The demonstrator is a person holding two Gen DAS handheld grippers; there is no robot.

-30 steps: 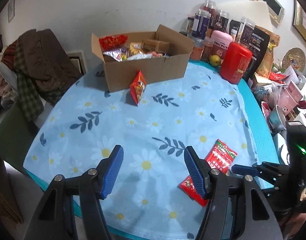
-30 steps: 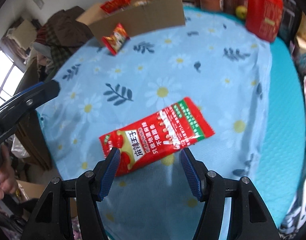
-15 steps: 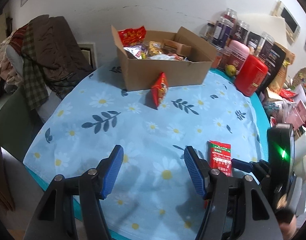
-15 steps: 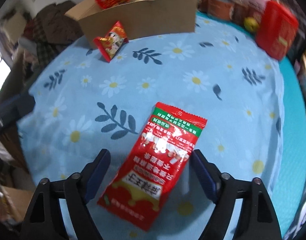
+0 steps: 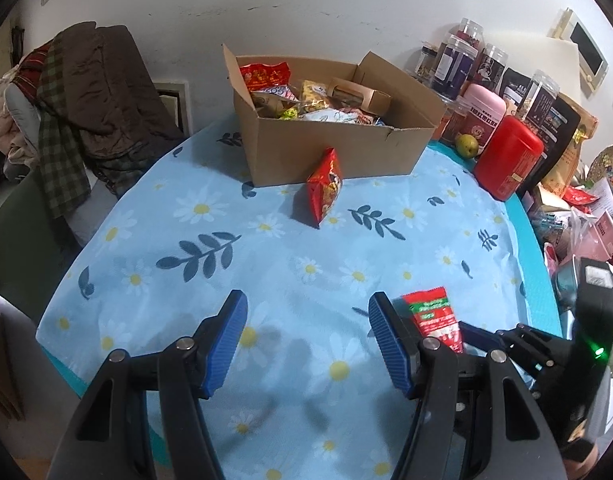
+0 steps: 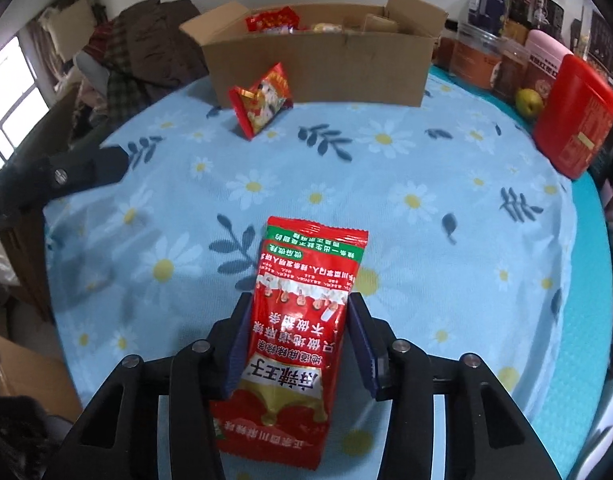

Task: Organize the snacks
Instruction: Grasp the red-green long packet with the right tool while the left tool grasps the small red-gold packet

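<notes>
A long red snack packet [image 6: 302, 300] lies on the daisy tablecloth [image 6: 426, 220], lengthwise between the jaws of my right gripper [image 6: 298, 340]. Those jaws are closing, and both blue pads touch the packet's side edges. In the left wrist view the same packet [image 5: 432, 316] pokes out ahead of the right gripper [image 5: 506, 344]. My left gripper [image 5: 306, 340] hangs open over bare cloth, holding nothing. A cardboard box [image 5: 334, 152] full of snacks stands at the back, with a small red snack bag [image 5: 324, 188] leaning against its front wall.
A red canister [image 5: 506, 160], a green pear [image 5: 466, 145] and several jars and bags line the back right. More clutter crowds the right table edge. Clothes [image 5: 78, 100] are piled on a chair at the left. The cloth's near-left edge drops off.
The right gripper rolled until the red packet lay lengthwise between its jaws; the jaws widened, then closed in on the packet. The left gripper drifted sideways and stayed open.
</notes>
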